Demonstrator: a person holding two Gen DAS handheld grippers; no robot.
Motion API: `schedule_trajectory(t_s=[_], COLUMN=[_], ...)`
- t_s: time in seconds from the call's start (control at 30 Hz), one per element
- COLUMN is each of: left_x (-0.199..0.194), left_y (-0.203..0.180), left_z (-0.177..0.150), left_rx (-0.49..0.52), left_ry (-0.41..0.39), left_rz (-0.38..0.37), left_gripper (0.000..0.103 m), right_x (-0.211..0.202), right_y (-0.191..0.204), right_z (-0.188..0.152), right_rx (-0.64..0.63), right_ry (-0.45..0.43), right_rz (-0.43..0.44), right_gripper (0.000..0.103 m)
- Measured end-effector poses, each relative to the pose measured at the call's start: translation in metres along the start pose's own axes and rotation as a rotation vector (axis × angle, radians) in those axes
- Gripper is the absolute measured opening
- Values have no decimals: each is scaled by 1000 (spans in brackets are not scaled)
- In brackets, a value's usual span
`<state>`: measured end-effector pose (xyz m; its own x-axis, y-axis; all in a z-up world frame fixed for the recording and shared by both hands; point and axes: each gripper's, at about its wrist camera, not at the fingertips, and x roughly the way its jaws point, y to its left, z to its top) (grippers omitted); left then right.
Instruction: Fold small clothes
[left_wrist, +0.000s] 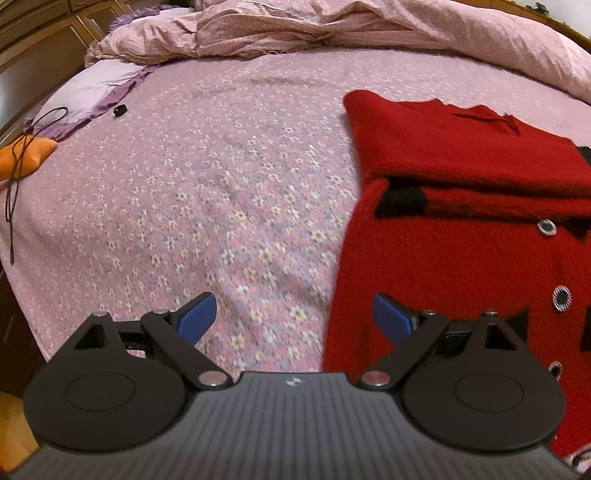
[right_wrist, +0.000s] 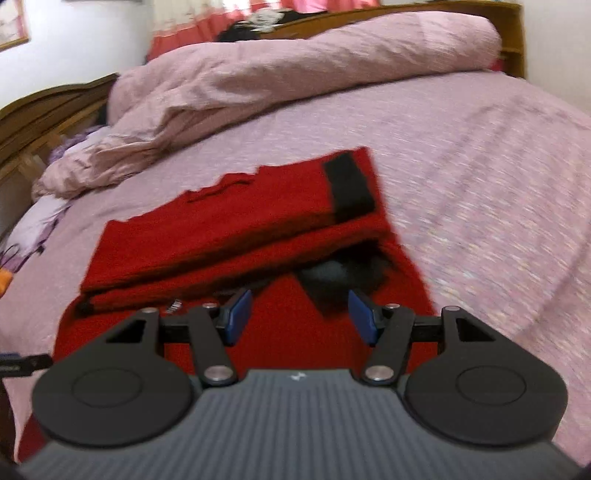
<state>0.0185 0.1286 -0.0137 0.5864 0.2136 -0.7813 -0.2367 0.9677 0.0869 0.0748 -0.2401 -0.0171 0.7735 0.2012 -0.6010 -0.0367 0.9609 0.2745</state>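
A small red knitted cardigan (left_wrist: 461, 236) with black trim and round buttons lies on the floral pink bedsheet (left_wrist: 221, 184). Its sleeves are folded across the chest. My left gripper (left_wrist: 295, 317) is open and empty, over the garment's left edge, with one blue pad over the sheet and one over the red cloth. In the right wrist view the cardigan (right_wrist: 236, 229) lies ahead with a black cuff on top. My right gripper (right_wrist: 301, 314) is open and empty above the lower red front.
A rumpled pink duvet (left_wrist: 332, 26) lies along the far side of the bed and also shows in the right wrist view (right_wrist: 277, 70). An orange pouch with a black cord (left_wrist: 22, 155), a small black item (left_wrist: 120, 109) and a lilac pillow (left_wrist: 88, 88) lie at the left.
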Motion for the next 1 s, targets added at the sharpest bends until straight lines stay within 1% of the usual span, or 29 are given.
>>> schedule_trajectory(t_s=[0.17, 0.27, 0.4, 0.47, 0.6, 0.8, 0.93, 1.0], left_x=[-6, -8, -14, -16, -19, -29, -34, -34], left_y=[-5, -6, -5, -4, 0, -2, -4, -6], left_z=[-11, -16, -25, -30, -43, -56, -57, -57], left_rx=[20, 22, 34, 40, 31, 72, 92, 102], left_ry=[16, 34, 55, 70, 116, 83, 51, 39], left_rz=[-27, -43, -60, -85, -157, -179, -250, -265], left_gripper=[94, 94, 94, 94, 94, 94, 94, 93], right_x=[-19, -27, -36, -41, -51, -62, -65, -65], right_y=[-23, -36, -45, -47, -53, -59, -63, -63], right_z=[-13, -21, -31, -35, -44, -51, -54, -55], right_rx=[10, 26, 17, 12, 28, 57, 93, 99], right_ry=[13, 41, 73, 82, 100, 112, 111, 116], right_rz=[-73, -90, -110, -113, -83, -34, 3, 29], right_gripper=[61, 61, 61, 61, 60, 60, 61, 61])
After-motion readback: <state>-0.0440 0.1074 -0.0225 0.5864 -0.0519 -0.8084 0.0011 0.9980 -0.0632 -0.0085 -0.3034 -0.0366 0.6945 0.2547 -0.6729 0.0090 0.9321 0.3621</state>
